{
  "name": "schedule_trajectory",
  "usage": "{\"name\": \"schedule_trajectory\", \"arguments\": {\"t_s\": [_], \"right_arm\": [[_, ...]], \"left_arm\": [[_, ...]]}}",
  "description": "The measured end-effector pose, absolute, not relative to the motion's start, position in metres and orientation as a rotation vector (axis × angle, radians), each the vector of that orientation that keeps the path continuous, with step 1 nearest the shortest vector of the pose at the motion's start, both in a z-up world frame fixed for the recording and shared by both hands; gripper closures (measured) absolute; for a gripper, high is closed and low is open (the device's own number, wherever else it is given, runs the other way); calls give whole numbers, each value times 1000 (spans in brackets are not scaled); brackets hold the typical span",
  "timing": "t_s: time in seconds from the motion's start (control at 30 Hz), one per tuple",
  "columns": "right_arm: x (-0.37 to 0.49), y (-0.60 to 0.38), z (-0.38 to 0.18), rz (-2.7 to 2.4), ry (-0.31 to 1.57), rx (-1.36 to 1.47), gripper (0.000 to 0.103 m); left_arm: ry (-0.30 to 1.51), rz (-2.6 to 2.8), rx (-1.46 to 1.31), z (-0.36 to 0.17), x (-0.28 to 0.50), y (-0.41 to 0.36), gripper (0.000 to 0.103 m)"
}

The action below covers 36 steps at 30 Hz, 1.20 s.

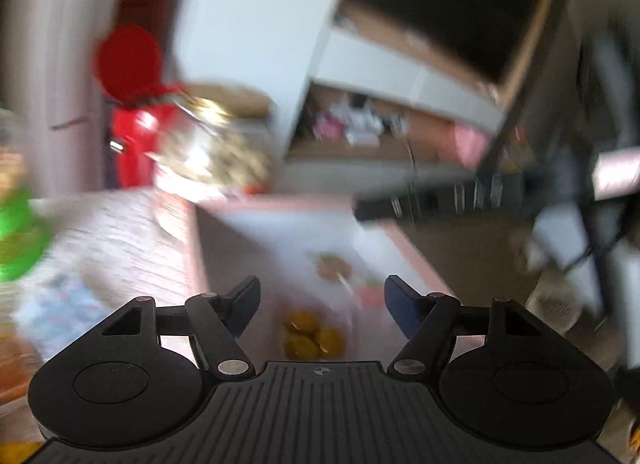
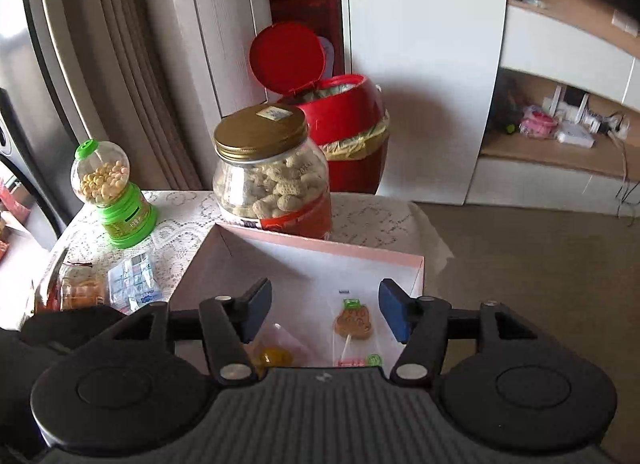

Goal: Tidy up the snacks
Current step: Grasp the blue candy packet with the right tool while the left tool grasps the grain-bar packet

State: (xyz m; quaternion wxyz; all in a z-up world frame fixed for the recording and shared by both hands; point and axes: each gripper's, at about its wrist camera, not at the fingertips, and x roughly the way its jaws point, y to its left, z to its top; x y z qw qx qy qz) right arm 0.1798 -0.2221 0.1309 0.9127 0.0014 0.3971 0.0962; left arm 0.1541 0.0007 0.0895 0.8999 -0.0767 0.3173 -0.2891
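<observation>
The right hand-held gripper (image 2: 323,314) is hanging over the pink box (image 2: 320,252) with its blue pads standing apart and nothing between them; below the gap a wrapped lollipop (image 2: 352,322) is lying flat on the box floor. At about seven o'clock from the lollipop, a packet of yellow sweets (image 2: 274,356) is also resting inside the box, partly hidden by the gripper body. The left hand-held gripper (image 1: 322,306) is likewise standing wide apart and carrying nothing, hovering over the same box (image 1: 248,240); its view is heavily blurred, but the yellow sweets (image 1: 314,336) and the lollipop (image 1: 334,268) are showing below it.

So at least two snacks are sitting in the box, and by my reading the job is partly done. Still out on the lace-covered worktop (image 2: 180,224) are a peanut jar (image 2: 272,180) with a gold lid at twelve o'clock from the box, touching or just behind its far wall, a green candy dispenser (image 2: 114,192) at ten o'clock, and, at nine o'clock beside the box, a blue-and-white packet (image 2: 134,278) and an orange packet (image 2: 76,286). Whether the jar and dispenser are meant for the box I cannot tell; the flat packets look like the likeliest remaining items.
</observation>
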Motion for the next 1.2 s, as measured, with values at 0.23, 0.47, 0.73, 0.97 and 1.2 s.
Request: {"name": "schedule_trajectory", "arguments": {"t_s": [0.23,0.47,0.73,0.97,1.2], "right_arm": [[172,-140,138,371,815,-71,35],[218,-22,104,486,996,35,34],[248,19,44,371,1106,-107,35],[190,12,71,414,1053,-207,45],[144,-18,122,446,919,-149,45]], "left_arm": [[518,-293,-203,110,80,125,29],[575,-140,-207,68,19,193,29],[619,-211,-287,33,0,211,30],[604,-216,-293,30,8,194,31],[623,-300,-186,39,7,145,33]]}}
